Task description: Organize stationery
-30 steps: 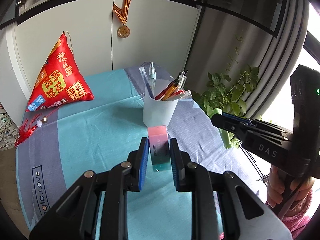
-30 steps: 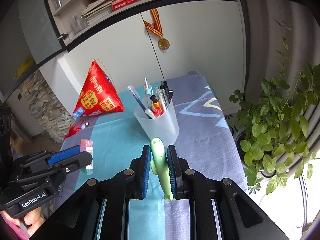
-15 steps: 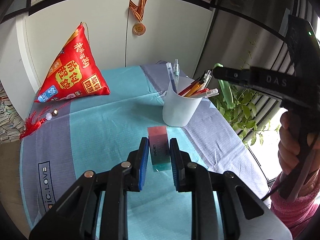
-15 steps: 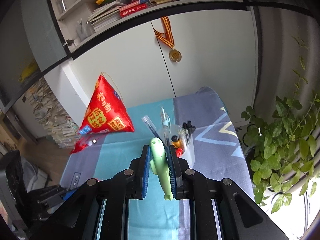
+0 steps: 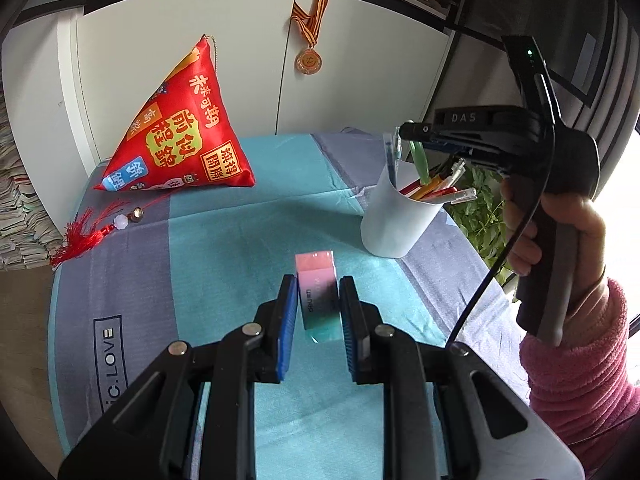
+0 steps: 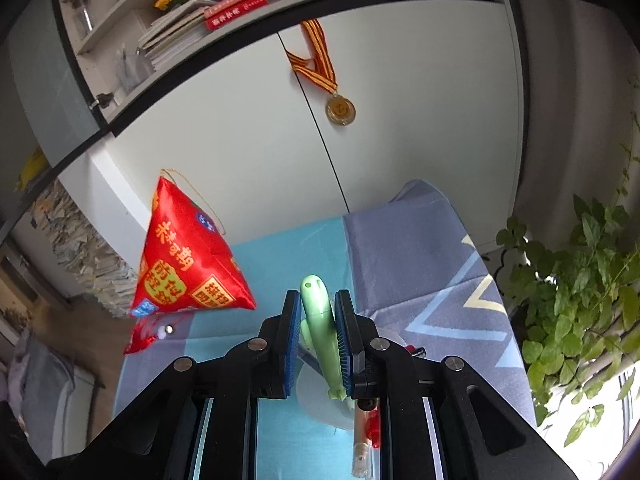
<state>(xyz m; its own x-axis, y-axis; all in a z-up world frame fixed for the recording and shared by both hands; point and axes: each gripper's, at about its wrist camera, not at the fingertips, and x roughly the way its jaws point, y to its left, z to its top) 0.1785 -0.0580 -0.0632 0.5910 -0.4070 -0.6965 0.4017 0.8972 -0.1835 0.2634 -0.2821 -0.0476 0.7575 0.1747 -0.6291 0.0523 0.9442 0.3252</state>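
Observation:
My left gripper [image 5: 319, 294] is shut on a pink-to-green eraser [image 5: 318, 292], held above the blue tablecloth [image 5: 224, 248]. To its right stands a white pen cup [image 5: 394, 220] with several pens in it. My right gripper [image 6: 318, 308] is shut on a green pen [image 6: 320, 320]. In the left wrist view the right gripper [image 5: 414, 136] hangs directly over the pen cup, and the green pen [image 5: 419, 162] points down into it. In the right wrist view the pen cup [image 6: 324, 400] lies mostly hidden under the fingers.
A red pyramid-shaped cushion [image 5: 180, 128] with a tassel [image 5: 86, 232] sits at the table's back left. A medal [image 5: 308, 60] hangs on the white cabinet behind. A leafy plant [image 6: 580, 288] stands off the table's right edge. A person's hand in a pink sleeve [image 5: 576, 360] holds the right gripper.
The right gripper carried the green pen forward until it came over the pen cup. The left gripper shifted left with the eraser, so the cup now sits further right in its view.

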